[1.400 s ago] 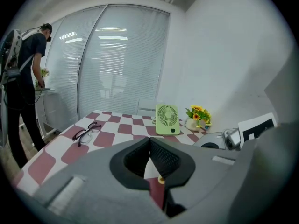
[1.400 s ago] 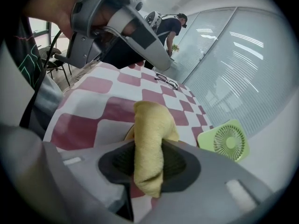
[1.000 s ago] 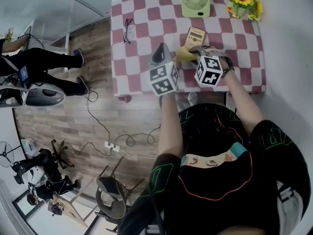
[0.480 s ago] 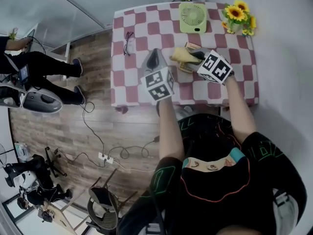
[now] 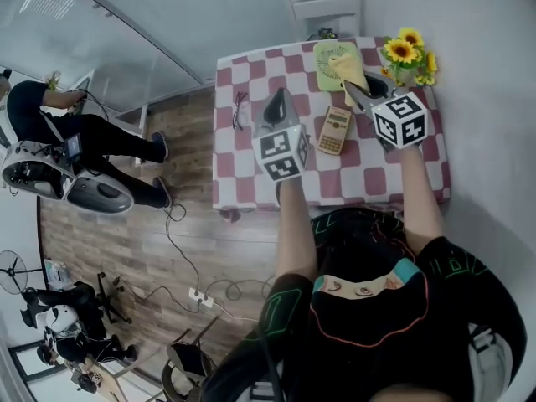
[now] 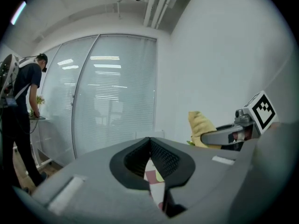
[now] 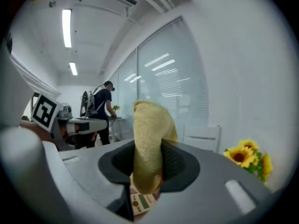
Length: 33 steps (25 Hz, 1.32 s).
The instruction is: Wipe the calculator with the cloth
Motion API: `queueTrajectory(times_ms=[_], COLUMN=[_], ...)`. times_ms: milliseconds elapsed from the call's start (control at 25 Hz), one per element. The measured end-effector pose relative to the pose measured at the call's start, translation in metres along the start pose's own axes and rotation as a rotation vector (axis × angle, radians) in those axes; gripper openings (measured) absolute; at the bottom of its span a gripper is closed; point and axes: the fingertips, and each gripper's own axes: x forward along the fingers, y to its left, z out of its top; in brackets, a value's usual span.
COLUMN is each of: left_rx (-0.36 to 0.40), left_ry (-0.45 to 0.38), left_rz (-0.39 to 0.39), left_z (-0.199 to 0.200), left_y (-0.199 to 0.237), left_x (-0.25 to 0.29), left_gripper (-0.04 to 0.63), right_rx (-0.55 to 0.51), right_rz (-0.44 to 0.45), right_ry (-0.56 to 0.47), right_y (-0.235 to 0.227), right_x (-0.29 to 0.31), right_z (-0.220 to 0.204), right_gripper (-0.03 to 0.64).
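Calculator [image 5: 334,130] on checkered table [image 5: 368,182], wood floor [image 5: 126,249]; right hand-held gripper [image 5: 356,90] clamps cloth [image 5: 344,64].

- Right gripper view, lower middle: the cloth [image 7: 148,143] hides all but a sliver of the calculator [image 7: 140,203].
- Head view, upper middle: the cloth covers part of the fan [image 5: 322,53].
- Left gripper view, lower middle: only a sliver of worktop [image 6: 152,174] shows.

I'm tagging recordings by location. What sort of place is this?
Likely an office or lab used for recordings, not a home: a curved frosted glass partition wall, fluorescent ceiling tube lights, and a white plug-in power strip lying on the wood-plank floor.
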Motion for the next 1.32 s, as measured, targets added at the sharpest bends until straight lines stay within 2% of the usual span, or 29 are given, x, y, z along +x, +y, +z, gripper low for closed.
queueTrajectory(times_ms=[200, 400, 680, 1320], left_rx=[0.065, 0.128, 0.17, 0.145], left_ry=[-0.07, -0.138, -0.162, -0.15], left_rz=[-0.037, -0.032, -0.014, -0.055], left_z=[0.04, 0.071, 0.085, 0.07], left_y=[-0.004, 0.001, 0.001, -0.015], left_x=[0.008, 0.012, 0.013, 0.01], left_gripper=[0.009, 0.009, 0.009, 0.009], right_rx=[0.098, 0.092, 0.031, -0.02], right_rz=[-0.161, -0.248, -0.236, -0.221], right_ry=[-0.127, -0.187, -0.241, -0.259], right_y=[-0.047, -0.07, -0.062, -0.055], right_x=[-0.015, -0.027, -0.029, -0.037], right_z=[0.042, 0.071, 0.087, 0.081], right_gripper=[0.119, 0.12, 0.12, 0.121])
